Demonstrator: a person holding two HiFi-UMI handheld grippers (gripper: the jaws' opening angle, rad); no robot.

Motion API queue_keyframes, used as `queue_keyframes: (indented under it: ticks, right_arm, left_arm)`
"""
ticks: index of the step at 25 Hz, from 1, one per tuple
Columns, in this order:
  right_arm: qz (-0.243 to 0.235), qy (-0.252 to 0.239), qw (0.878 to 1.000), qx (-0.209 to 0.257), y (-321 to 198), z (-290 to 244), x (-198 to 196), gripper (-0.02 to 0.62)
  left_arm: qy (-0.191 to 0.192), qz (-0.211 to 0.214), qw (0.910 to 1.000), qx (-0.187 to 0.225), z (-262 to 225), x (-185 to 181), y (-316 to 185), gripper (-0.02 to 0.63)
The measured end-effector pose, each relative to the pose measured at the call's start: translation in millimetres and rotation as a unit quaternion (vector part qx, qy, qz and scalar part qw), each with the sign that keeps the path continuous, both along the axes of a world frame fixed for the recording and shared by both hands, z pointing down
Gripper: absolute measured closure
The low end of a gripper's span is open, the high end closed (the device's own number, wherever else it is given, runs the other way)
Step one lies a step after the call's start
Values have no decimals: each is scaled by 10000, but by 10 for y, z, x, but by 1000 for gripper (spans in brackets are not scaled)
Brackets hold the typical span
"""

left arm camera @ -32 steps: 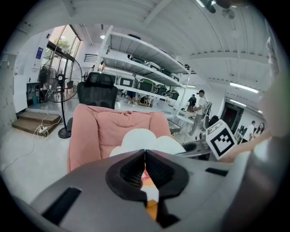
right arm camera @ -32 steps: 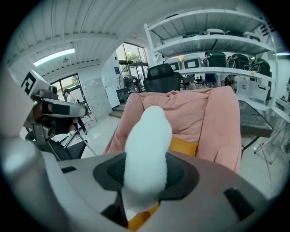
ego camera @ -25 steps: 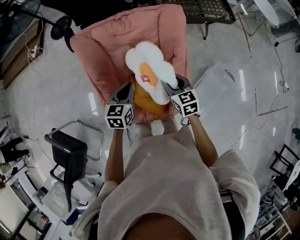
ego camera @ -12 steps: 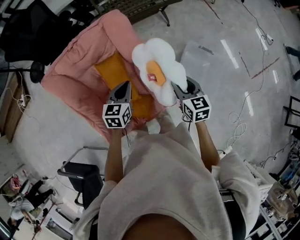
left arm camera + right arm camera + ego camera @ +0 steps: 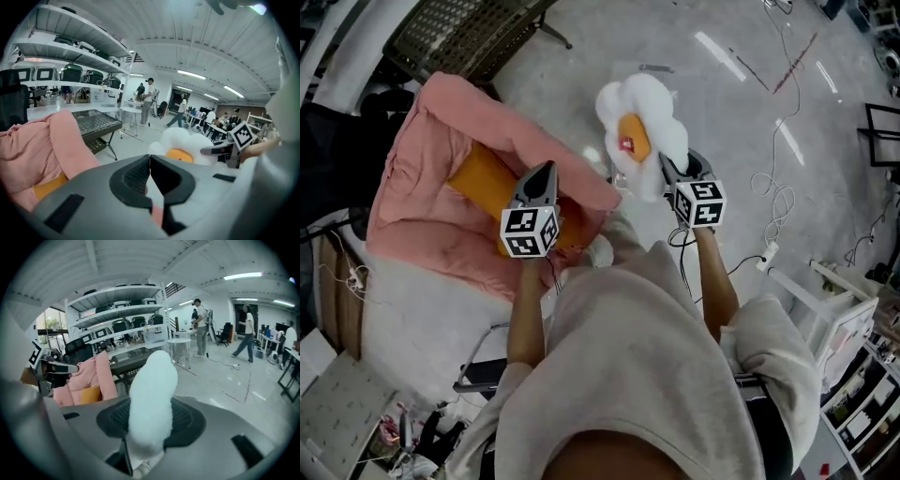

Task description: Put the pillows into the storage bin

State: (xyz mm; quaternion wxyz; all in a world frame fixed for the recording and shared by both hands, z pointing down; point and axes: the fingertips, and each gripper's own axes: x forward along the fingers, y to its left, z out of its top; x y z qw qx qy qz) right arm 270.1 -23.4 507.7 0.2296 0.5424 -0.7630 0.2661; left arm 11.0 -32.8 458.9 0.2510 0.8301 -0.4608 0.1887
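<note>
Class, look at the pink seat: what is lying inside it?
An orange pillow lies in the hollow of the pink seat. In the head view the left gripper covers the pillow's middle. Anything beneath the pillow cannot be seen.

A dark mesh table (image 5: 459, 37) stands upper left; white cables (image 5: 773, 199) trail across grey floor (image 5: 539, 94).

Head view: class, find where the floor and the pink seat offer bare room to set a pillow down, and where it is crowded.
Bare floor lies between the mesh table and the egg pillow. The pink seat is bare left of the orange pillow. At right, cables crowd the floor.
</note>
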Motion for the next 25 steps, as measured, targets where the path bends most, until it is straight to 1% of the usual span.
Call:
queue_keyframes:
  ticks: [3,6,8,11,12,13,14,15,16,17,19,25]
  right_arm:
    - [445,133,9984,-326,18,373,404,423]
    - [702,240,9950,-671,16,751,697,422]
    - [797,254,9924,-900,-11,976,808,422]
    - [850,243,9894,-1151,-62,1222,862,419]
    - [844,261,9893,-1163,-88,1299,876,411]
    - [849,278,9894,-1145,-126,1375,893,386]
    - [877,280,9893,-1128,-168,1442,908,348]
    - [927,253,9890,-1128,-205,1496,920,288]
    - [979,211,9885,-1133,-233,1530,929,248]
    - [1002,184,9884,-1127,-253,1540,931,228]
    - [926,214,9896,-1082,-277,1508,888,222]
    - [406,253,9956,-800,-232,1254,560,232]
  left_arm:
    - [-28,179,9998,-67,44,228,-2,594]
    - [-65,274,9996,-90,61,418,-3,594]
    - [-89,313,9994,-90,63,513,-15,594]
    - [-111,348,9993,-98,62,588,-13,594]
    - [-105,346,9993,-97,59,603,-8,594]
    - [-95,337,9993,-93,54,613,-4,594]
    - [-90,327,9994,-88,51,619,-1,594]
    - [-92,317,9994,-87,49,624,3,594]
    - [-95,309,9994,-88,49,629,8,594]
    - [-95,299,9995,-89,49,633,11,594]
    - [-93,263,9996,-84,43,614,9,594]
    - [-101,49,9999,-66,32,445,55,594]
